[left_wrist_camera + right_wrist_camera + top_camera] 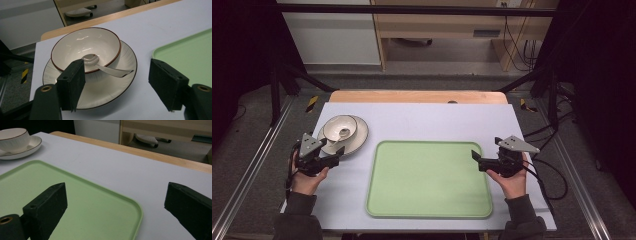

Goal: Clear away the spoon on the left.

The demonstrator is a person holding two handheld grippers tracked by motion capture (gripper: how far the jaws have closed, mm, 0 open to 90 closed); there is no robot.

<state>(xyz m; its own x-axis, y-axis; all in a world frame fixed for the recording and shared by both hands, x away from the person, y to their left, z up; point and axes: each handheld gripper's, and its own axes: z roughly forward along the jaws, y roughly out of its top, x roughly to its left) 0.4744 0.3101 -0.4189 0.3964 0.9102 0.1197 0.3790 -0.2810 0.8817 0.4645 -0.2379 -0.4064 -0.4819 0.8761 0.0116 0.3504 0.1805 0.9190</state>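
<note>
At the near edge of the bench (422, 117), two sleeved forearms come in from six o'clock, each hand holding a tool. The left tool (338, 154) sits at about eight o'clock of the high view, its jaws spread wide apart and holding nothing; it points toward the crockery just beyond it. The right tool (476, 156) is at about four o'clock, with its jaws likewise wide apart and empty, reaching over the right rim of the tray (377, 170). A grey three-cornered plate tops each tool.

Between the two hands lies the pale green tray, a rounded rectangle flat on the white bench top, bare inside. In the right gripper view its near corner curves between the two black jaws, one jaw over the green surface, the other over the white top.

Farther out, at about ten o'clock of the tray, a cream plate (110, 87) with a dark rim rests on the bench near the tray's left edge. A cream bowl (100, 42) with a brown rim sits on it, and a metal spoon (105, 68) lies with its head in the bowl and its handle over the rim, above the plate.

Beyond the white top, a wooden strip marks the bench's far edge.
</note>
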